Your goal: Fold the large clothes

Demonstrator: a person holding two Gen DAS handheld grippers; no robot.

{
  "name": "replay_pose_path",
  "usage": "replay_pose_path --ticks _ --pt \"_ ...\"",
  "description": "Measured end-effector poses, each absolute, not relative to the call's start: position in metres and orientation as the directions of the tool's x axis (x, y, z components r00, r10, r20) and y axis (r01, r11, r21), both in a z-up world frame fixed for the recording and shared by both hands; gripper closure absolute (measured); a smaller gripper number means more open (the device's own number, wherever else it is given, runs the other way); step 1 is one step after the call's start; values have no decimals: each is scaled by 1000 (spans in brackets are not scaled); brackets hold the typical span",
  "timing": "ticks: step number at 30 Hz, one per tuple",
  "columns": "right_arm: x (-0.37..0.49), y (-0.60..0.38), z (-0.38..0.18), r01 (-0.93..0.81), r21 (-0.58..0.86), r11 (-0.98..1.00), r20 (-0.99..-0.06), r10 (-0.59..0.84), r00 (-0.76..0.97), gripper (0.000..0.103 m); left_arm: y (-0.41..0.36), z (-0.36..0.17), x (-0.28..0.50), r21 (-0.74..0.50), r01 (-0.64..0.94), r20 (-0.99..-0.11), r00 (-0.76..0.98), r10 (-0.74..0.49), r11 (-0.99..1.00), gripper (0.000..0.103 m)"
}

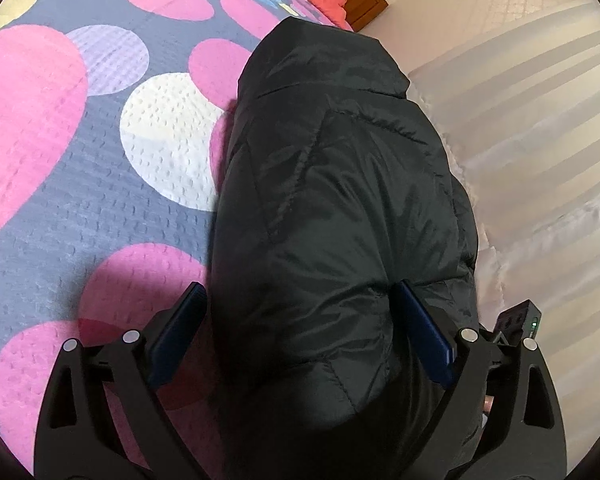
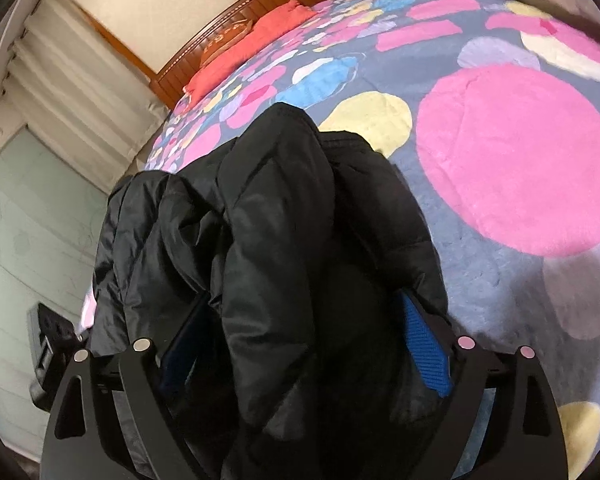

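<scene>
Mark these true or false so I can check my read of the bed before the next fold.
1. The jacket is black. True.
2. The bedspread is plain white. False: it is grey-blue with pink, white and yellow spots.
3. The left gripper has jacket fabric between its wide-spread fingers. True.
4. The jacket hangs on a hanger. False: it lies bunched on the bed.
5. A red pillow lies by the wooden headboard. True.
6. The right gripper is over bare floor. False: jacket fabric sits between its fingers.
</scene>
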State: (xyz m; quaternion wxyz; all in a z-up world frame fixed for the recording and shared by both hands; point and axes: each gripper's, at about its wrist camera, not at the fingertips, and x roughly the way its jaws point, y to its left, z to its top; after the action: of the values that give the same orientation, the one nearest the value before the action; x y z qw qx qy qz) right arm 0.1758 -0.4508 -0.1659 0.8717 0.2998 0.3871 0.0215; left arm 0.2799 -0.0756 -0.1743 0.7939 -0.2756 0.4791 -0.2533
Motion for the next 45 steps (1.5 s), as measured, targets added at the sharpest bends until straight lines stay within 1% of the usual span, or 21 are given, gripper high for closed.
replay_pose_path --ticks 4,5,7,9,15,18,20,23,25,31,36,40,45 --pt "167 -448 -155 224 438 871 -669 149 728 15 -79 -172 279 -659 149 -632 422 -650 737 8" --pt "166 -448 -156 226 443 868 -668 152 728 15 -80 -170 279 -653 151 -635 424 -645 742 8" --pt "170 -451 -169 215 521 826 -664 233 711 14 -82 -167 278 -631 160 -643 439 -628 759 8" --pt "173 -455 -173 198 561 803 -652 282 704 13 -85 -164 277 -614 175 -647 446 -618 769 8" --pt "173 -445 -174 126 589 799 -636 360 683 15 -98 -157 276 -580 230 -657 434 -616 781 9" --pt "173 -442 -175 117 590 799 -631 366 685 20 -104 -155 274 -559 254 -664 433 -609 790 10" --pt "176 -440 -175 116 596 794 -627 371 685 27 -107 -153 275 -548 267 -667 433 -606 793 14" --pt "175 -439 -176 112 612 783 -616 383 689 36 -111 -149 273 -527 280 -671 443 -595 803 19" --pt "175 -439 -177 103 631 769 -600 400 692 39 -112 -148 271 -522 285 -669 448 -593 804 22" --pt "168 -434 -175 46 669 742 -554 455 697 40 -109 -145 268 -522 308 -654 454 -605 795 25" --pt "168 -421 -170 10 693 721 -513 483 709 44 -97 -137 266 -524 320 -639 464 -613 789 27" --pt "183 -402 -163 -34 705 709 -480 512 712 46 -81 -127 268 -507 327 -632 488 -602 798 28" --pt "216 -373 -153 -93 726 681 -434 559 707 48 -48 -117 281 -491 300 -628 530 -571 818 28"
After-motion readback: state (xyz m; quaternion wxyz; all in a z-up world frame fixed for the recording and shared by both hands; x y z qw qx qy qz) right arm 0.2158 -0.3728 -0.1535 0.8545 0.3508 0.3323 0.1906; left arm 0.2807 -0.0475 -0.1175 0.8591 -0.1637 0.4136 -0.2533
